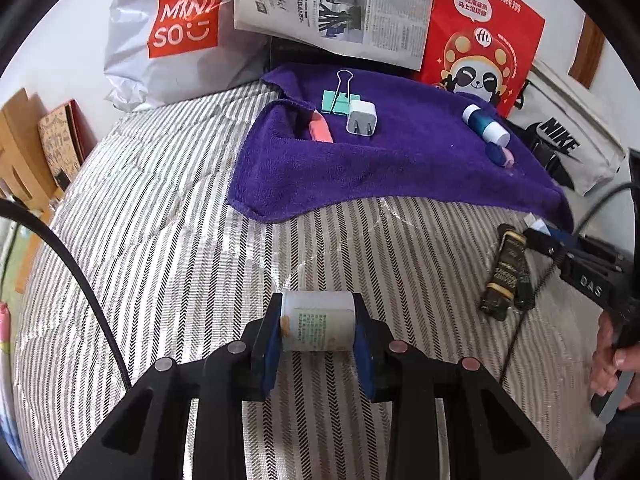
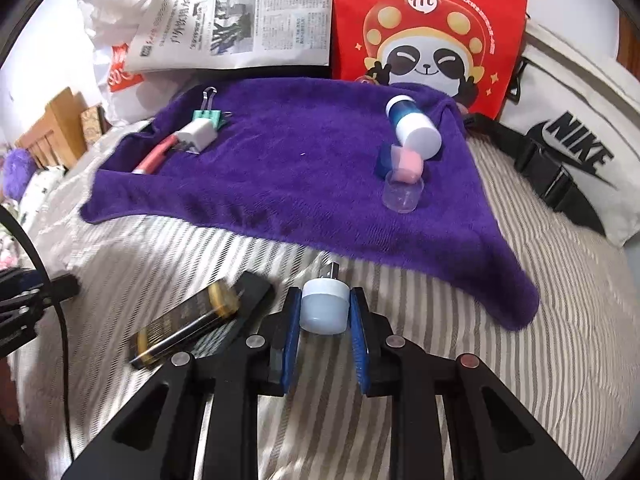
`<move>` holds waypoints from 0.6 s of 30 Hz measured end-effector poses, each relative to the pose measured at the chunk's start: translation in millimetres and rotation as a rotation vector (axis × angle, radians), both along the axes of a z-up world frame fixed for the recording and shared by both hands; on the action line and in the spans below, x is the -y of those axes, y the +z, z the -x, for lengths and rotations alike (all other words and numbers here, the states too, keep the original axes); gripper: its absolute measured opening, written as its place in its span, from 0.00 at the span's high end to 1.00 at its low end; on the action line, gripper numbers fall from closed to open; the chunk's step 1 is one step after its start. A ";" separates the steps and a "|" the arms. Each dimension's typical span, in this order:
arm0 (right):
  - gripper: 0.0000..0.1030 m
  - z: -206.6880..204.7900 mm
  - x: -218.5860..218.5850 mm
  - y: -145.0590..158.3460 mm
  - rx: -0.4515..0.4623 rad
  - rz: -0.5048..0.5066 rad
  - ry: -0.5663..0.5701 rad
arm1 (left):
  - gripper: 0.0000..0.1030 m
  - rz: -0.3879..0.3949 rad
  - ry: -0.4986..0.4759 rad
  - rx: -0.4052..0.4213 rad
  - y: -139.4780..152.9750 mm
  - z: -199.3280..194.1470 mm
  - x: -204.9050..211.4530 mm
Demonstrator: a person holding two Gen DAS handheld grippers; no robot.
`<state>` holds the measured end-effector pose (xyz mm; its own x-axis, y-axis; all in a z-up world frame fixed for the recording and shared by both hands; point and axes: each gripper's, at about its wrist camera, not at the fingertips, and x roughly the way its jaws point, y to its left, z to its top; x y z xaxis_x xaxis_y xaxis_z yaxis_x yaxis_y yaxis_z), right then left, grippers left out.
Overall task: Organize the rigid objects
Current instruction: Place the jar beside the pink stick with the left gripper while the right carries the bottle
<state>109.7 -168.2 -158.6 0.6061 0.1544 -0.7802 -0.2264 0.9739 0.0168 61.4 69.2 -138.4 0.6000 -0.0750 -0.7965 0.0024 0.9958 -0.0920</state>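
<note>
My left tool (image 1: pixel 318 326) is clamped on a small white jar (image 1: pixel 318 322) with a printed label, gripped by its two ends between the blue pads and lying crosswise just over the striped bed cover (image 1: pixel 160 220); my right tool (image 2: pixel 323 312) is clamped on a little pale-blue capped pot (image 2: pixel 323 309), with a small dark metal piece (image 2: pixel 331 270) showing just beyond it, though I cannot tell whether the two are joined. Both tools sit over the near part of the bed, short of the purple towel (image 1: pixel 400 168) spread toward its far edge. On the towel's left part lie a teal binder clip (image 1: pixel 339 100), a white plug adapter (image 1: pixel 362 118) touching it, and a pink stick (image 1: pixel 320 128) in a fold at the towel's edge; on its right part lie a blue bottle with white ends (image 2: pixel 412 122), a pink block (image 2: pixel 408 164) against a blue cap (image 2: pixel 384 160), and a clear cup (image 2: pixel 402 196) just in front of them. A dark box with gold print (image 2: pixel 188 320) rests on the bed cover to the left of my right tool, off the towel. Behind the towel stand a Miniso bag (image 1: pixel 176 32), a newspaper (image 1: pixel 336 4), a red panda bag (image 1: pixel 480 36) and a white Nike bag (image 2: pixel 576 148).
</note>
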 end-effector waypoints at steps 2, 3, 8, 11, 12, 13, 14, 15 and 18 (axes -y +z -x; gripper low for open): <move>0.77 5.8 0.8 7.8 0.002 -0.022 0.020 | 0.71 0.031 -0.012 -0.002 2.9 0.2 -1.6; 0.77 9.2 0.6 13.6 0.017 -0.013 0.024 | 0.71 0.045 -0.013 0.002 5.8 0.3 -2.6; 0.77 20.1 6.6 36.6 0.055 -0.028 0.023 | 0.71 0.086 -0.030 0.025 20.8 1.0 -3.9; 0.77 23.3 12.0 44.2 0.054 -0.055 0.029 | 0.71 0.114 -0.033 0.029 28.2 -1.5 -5.7; 0.77 24.3 14.0 46.0 0.057 -0.061 0.031 | 0.71 0.118 -0.038 0.031 31.1 -2.7 -5.4; 0.77 24.8 15.5 47.2 0.058 -0.061 0.032 | 0.71 0.115 -0.039 0.035 33.3 -4.0 -4.9; 0.77 24.8 17.2 48.2 0.058 -0.057 0.032 | 0.71 0.112 -0.039 0.037 35.1 -5.8 -4.9; 0.77 24.5 18.5 48.8 0.057 -0.055 0.030 | 0.71 0.112 -0.044 0.039 37.6 -7.9 -4.2; 0.77 22.4 23.0 49.6 0.051 -0.061 0.028 | 0.71 0.132 -0.054 0.040 43.9 -13.5 -4.8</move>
<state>87.3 -191.2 -108.9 0.6393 0.2180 -0.7374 -0.2557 0.9647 0.0634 74.9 74.0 -94.5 0.6237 -0.2101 -0.7529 0.0619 0.9734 -0.2205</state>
